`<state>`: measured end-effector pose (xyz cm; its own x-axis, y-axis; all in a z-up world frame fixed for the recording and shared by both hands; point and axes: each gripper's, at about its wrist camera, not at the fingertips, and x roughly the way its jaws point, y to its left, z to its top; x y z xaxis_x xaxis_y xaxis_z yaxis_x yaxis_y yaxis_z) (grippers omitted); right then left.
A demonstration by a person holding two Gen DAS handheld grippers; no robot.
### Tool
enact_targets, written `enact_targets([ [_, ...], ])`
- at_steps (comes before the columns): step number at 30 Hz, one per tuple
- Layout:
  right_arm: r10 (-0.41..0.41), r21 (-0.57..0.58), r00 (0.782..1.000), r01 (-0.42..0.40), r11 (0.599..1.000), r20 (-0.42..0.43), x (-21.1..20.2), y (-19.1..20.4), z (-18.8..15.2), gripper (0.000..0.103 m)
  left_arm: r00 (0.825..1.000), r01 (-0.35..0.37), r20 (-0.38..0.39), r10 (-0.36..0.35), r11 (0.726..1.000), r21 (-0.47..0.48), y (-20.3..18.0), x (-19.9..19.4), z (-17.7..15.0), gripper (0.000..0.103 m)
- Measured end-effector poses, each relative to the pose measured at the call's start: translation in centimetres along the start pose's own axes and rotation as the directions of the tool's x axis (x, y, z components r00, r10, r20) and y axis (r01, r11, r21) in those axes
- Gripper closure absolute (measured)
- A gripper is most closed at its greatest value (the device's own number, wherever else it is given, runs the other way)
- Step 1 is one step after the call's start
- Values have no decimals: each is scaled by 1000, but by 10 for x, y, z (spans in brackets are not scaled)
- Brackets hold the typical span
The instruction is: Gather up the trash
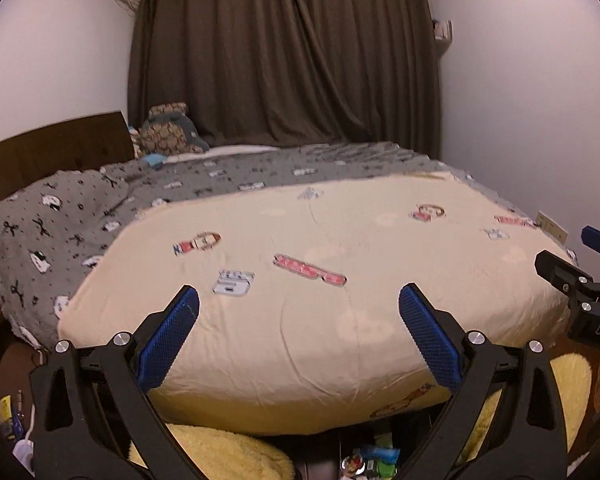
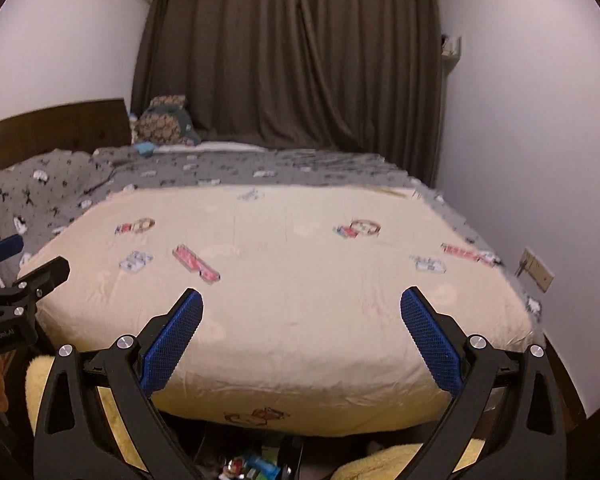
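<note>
With jaws spread wide and empty, the left gripper and right gripper face the bed; wrappers at bottom centre likely await collection.

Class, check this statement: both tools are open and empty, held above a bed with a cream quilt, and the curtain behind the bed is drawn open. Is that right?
Not quite. The dark curtain is drawn closed, covering the whole window area; both wrist views show it. The rest stands: the left tool and right tool are open and empty above the cream quilt on the bed.
</note>
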<state>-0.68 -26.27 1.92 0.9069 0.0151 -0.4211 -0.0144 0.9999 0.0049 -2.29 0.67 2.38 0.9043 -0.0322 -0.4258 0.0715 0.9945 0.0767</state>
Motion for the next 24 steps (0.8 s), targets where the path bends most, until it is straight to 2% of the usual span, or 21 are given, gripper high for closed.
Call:
enact_targets([
  [10,-98,47,991,94,994,93,-31,0,5,4,996,-24,80,29,998,-64,6,-37,9,8],
  [15,-70,59,993,65,996,91,-29,-1,5,4,994,-14,103,23,996,-89,9,-43,8,8],
  [24,-68,41,992,64,997,104,-33,4,7,4,994,13,108,-2,995,-99,9,-40,8,8],
])
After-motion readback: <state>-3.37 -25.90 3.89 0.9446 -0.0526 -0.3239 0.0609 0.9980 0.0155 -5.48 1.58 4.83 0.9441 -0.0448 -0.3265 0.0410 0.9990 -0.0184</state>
